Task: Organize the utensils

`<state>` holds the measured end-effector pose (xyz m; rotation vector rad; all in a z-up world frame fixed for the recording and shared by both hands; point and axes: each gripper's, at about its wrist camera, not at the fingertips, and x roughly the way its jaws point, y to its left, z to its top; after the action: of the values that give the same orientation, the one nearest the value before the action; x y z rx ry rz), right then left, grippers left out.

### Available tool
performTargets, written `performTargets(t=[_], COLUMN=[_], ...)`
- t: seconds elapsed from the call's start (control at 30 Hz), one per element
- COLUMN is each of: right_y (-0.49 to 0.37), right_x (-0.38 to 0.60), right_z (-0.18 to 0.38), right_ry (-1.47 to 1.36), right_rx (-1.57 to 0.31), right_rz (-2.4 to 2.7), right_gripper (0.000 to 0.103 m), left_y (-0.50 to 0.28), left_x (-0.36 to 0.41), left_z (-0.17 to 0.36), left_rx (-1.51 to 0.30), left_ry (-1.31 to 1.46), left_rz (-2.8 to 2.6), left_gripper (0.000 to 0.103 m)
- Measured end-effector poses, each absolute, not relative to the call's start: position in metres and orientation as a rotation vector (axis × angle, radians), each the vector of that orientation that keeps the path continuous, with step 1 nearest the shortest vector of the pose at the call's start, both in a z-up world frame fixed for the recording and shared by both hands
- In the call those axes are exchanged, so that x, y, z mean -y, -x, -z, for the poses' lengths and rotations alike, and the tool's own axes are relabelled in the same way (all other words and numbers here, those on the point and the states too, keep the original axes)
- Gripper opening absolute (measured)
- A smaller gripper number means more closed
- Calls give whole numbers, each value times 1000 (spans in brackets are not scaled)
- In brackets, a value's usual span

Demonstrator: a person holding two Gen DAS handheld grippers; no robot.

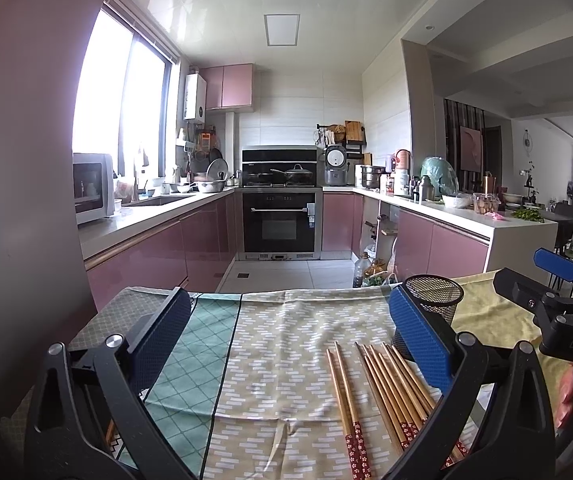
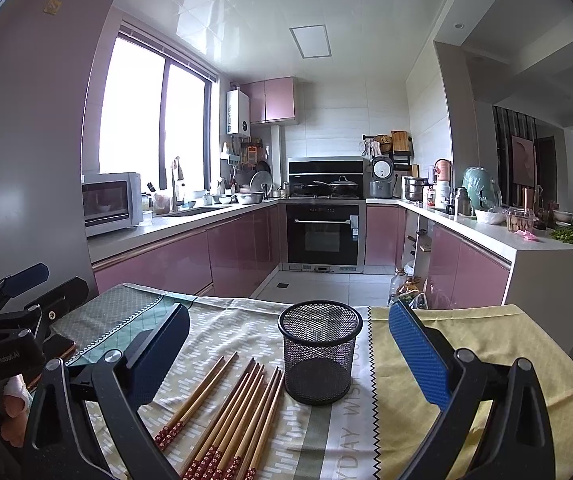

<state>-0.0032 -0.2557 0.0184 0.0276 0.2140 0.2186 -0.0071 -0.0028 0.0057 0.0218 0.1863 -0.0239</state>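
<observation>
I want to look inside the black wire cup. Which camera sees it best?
The right wrist view. The black wire cup stands whole and upright there, rim open, nothing visible inside. In the left wrist view, a blue finger of the left gripper hides part of it.

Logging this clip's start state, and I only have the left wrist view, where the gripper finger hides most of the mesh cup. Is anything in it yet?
Observer: No. The right wrist view shows the mesh cup whole, upright and empty.
Operator: Do the chopsticks touch it?
Observer: The chopsticks lie flat to its left. The nearest tip ends right by its base, but I cannot tell whether it touches.
Operator: And the right gripper?
Observer: The right gripper is open, with its fingers wide apart and nothing held.
</observation>
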Motion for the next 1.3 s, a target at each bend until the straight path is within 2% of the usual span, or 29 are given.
performTargets(t=[1.3], right_y=[3], right_x=[256], right_z=[-18], right_ry=[-36], right_rx=[-226], right_rz=[-230], right_gripper=[97], left_y=[5], left_x=[6], left_z=[-1], left_rx=[-202], left_ry=[-21], left_rz=[28], left_gripper=[98])
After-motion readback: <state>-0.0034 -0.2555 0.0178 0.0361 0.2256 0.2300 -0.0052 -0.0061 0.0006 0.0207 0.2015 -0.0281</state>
